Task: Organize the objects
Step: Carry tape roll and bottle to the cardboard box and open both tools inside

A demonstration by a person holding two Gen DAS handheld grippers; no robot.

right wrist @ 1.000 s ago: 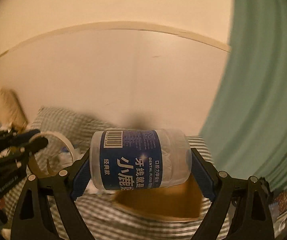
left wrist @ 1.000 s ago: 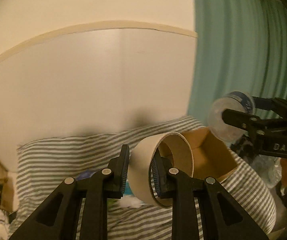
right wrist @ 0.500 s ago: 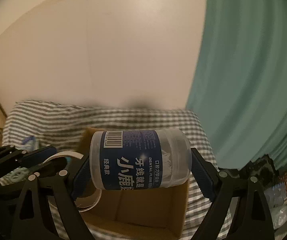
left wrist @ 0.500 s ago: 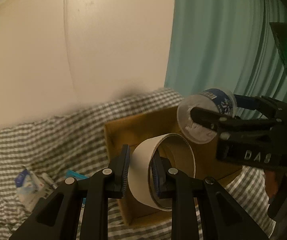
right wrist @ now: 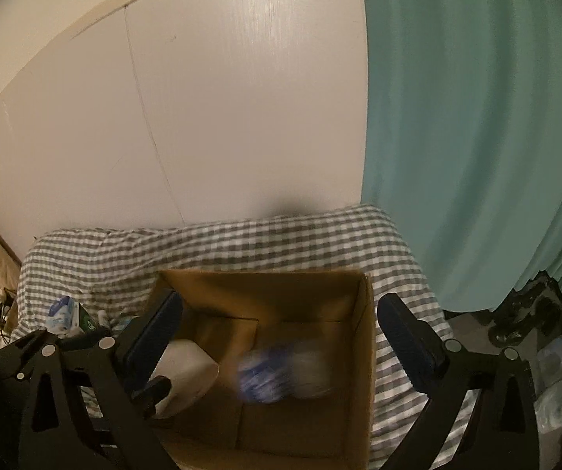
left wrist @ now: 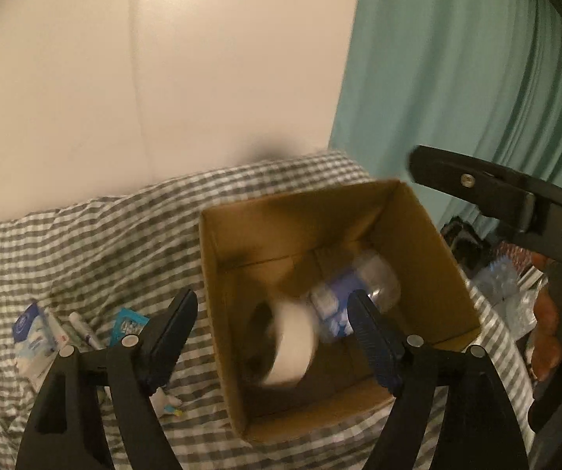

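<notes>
An open cardboard box (left wrist: 300, 199) sits on the checked bedspread (left wrist: 85, 243). My left gripper (left wrist: 270, 301) hangs over it with its jaws opening and nothing pressed between the pads. The white tape roll (left wrist: 289, 344), blurred, is loose inside the box below them. My right gripper (right wrist: 280, 301) is over the same box (right wrist: 261, 274), its jaws also opening and bare. The dental floss jar (right wrist: 281, 372) with the blue label lies blurred on the box floor, beside the tape roll (right wrist: 187, 368). In the left wrist view the jar (left wrist: 355, 293) shows right of the roll.
Small items lie on the bedspread left of the box: a blue and white packet (left wrist: 32, 333), a marker (left wrist: 85, 333), a blue sachet (left wrist: 128, 323). A teal curtain (left wrist: 457, 78) hangs at the right, with cluttered bags (left wrist: 504, 286) below it. A pale wall stands behind.
Both grippers came down over the box and opened. The tape roll left the left jaws and the jar left the right jaws; both now lie in the box.
</notes>
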